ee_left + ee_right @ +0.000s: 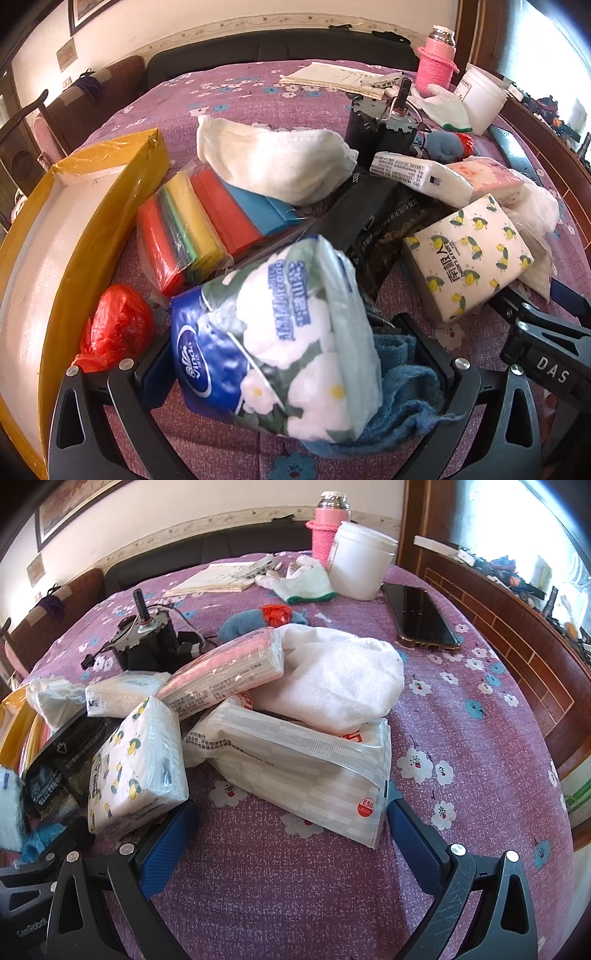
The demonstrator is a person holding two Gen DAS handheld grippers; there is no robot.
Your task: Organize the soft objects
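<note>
My left gripper is shut on a blue-and-white flower-print tissue pack, which sits tilted above a blue towel. To its left lies an open yellow box. My right gripper is open, and the near edge of a white zip bag lies between its fingertips. A folded white towel rests on that bag, with a pink tissue pack leaning on it. A lemon-print tissue pack stands by the right gripper's left finger.
A pack of coloured cloths, another white towel, a red plastic bag and a black packet crowd the purple tablecloth. Farther back are a black motor, a phone, a white jar and a pink bottle.
</note>
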